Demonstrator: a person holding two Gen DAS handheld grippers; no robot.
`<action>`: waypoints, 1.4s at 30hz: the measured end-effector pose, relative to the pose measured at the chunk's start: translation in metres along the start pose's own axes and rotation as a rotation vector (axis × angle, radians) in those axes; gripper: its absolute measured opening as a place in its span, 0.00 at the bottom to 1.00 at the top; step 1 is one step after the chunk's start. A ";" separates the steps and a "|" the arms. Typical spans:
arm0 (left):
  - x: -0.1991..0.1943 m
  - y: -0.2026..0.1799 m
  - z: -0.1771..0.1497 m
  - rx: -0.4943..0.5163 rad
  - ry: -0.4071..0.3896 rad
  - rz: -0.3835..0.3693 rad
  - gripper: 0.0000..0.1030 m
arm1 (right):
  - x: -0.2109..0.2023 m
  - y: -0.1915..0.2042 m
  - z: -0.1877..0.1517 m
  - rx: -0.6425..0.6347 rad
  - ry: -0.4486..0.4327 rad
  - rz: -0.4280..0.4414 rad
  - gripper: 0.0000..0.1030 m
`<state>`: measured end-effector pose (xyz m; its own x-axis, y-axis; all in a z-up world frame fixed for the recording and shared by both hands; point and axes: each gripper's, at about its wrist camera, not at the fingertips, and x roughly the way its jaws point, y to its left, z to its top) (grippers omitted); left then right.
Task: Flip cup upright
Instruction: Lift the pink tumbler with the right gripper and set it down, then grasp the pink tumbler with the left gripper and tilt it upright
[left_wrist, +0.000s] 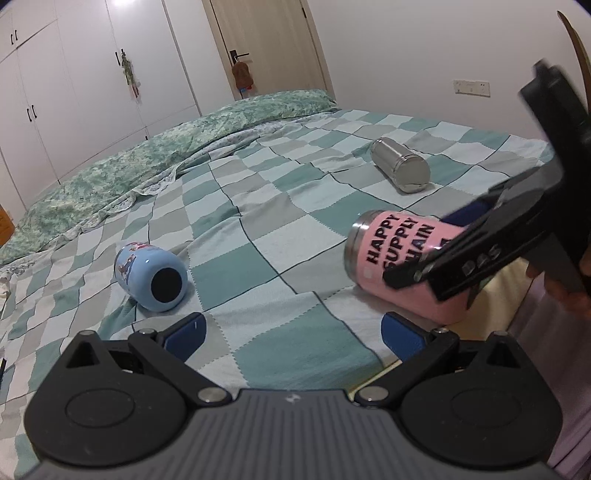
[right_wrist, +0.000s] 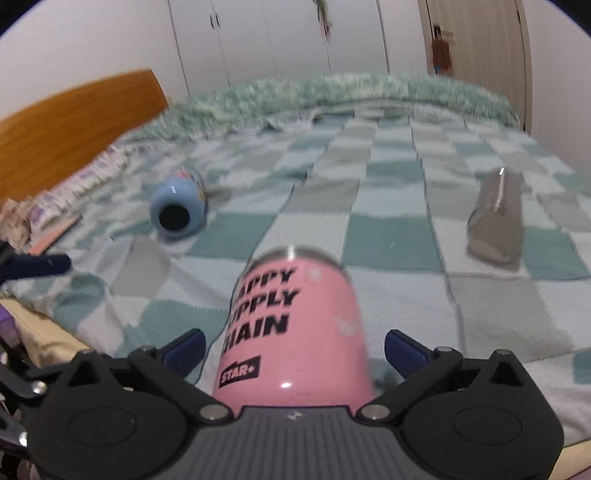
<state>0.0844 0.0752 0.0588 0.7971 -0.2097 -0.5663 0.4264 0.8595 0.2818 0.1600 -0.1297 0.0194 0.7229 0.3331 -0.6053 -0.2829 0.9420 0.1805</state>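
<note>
A pink cup (left_wrist: 402, 258) with black lettering lies on its side near the front right edge of the bed. In the right wrist view the pink cup (right_wrist: 295, 332) lies between the two fingers of my right gripper (right_wrist: 295, 350), which stand open around it with gaps on both sides. In the left wrist view my right gripper (left_wrist: 443, 254) straddles the cup from the right. My left gripper (left_wrist: 295, 336) is open and empty, low over the blanket in front of the cups.
A blue cup (left_wrist: 151, 277) lies on its side to the left and a steel cup (left_wrist: 400, 164) lies on its side further back. The checked blanket (left_wrist: 258, 221) covers the bed. A wooden headboard (right_wrist: 74, 129) stands at the left. Wardrobe doors (left_wrist: 92, 74) stand behind.
</note>
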 end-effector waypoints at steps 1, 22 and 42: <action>-0.001 -0.004 0.003 -0.005 0.005 0.004 1.00 | -0.008 -0.004 0.000 -0.004 -0.021 0.009 1.00; 0.029 -0.082 0.070 -0.376 0.116 0.109 1.00 | -0.054 -0.135 -0.027 -0.133 -0.312 0.006 1.00; 0.121 -0.052 0.076 -0.712 0.398 0.048 0.85 | -0.030 -0.148 -0.021 -0.196 -0.304 0.088 1.00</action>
<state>0.1910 -0.0304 0.0341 0.5392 -0.0989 -0.8363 -0.0848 0.9817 -0.1707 0.1674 -0.2801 -0.0054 0.8364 0.4369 -0.3310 -0.4463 0.8934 0.0516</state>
